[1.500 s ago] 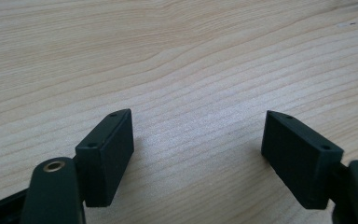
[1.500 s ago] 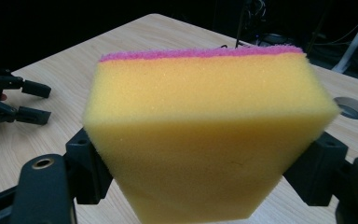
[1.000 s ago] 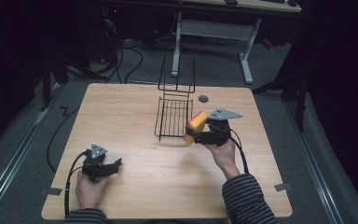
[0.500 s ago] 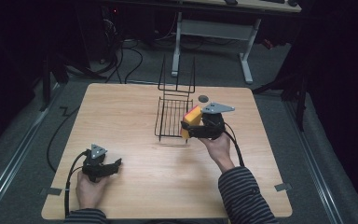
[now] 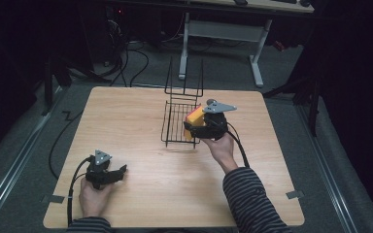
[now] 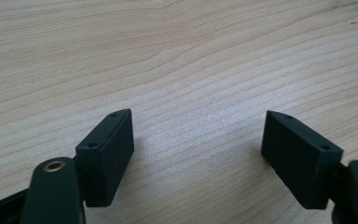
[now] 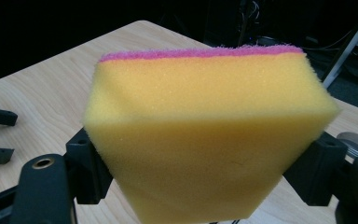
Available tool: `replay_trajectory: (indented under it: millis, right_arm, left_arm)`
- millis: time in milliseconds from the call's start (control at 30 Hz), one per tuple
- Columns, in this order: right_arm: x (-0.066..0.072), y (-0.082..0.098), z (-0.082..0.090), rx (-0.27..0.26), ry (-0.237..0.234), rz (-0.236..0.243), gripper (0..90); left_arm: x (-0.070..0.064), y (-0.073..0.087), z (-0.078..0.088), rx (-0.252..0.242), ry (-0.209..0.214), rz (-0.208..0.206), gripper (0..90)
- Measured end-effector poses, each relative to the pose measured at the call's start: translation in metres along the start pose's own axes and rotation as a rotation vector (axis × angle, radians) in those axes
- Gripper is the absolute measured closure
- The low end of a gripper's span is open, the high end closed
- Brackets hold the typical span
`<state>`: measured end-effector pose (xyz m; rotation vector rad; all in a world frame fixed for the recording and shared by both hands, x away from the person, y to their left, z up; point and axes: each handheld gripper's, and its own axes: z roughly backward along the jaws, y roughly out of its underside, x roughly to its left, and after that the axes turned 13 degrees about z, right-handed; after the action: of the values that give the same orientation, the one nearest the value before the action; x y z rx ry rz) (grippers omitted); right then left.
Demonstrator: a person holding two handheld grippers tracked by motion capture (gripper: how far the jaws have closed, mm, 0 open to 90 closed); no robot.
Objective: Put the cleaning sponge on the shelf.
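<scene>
- Dark striped sleeves are covering both forearms.
- Each claw, left (image 5: pixel 121 170) and right (image 5: pixel 188 127), is showing black blocky jaws, a grey three-cornered plate and a trailing black cable.

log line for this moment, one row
right tongs: shut on sponge | sponge: beside wire rack | left tongs: open, empty, on table

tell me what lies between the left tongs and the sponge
In the high view, bare wooden table lies between the left tongs and the sponge; the wire rack stands just beside the sponge.
</scene>
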<state>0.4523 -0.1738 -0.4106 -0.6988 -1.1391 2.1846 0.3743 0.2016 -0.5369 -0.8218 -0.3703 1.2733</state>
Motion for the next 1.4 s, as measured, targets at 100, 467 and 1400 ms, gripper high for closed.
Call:
replay_trajectory:
  millis: [100,467,1400]
  right_arm:
    - [-0.001,0.0,-0.005,0.001,-0.001,-0.003,22.8]
    - [-0.004,0.002,-0.03,0.019,0.002,-0.027,22.7]
    - [-0.004,0.015,-0.061,0.05,0.009,-0.043,22.6]
  left_arm:
    - [0.0,0.0,0.0,0.0,-0.001,-0.003,25.8]
    - [0.0,0.0,0.0,0.001,-0.002,-0.004,25.8]
    - [0.0,0.0,0.0,0.002,-0.001,-0.004,25.8]
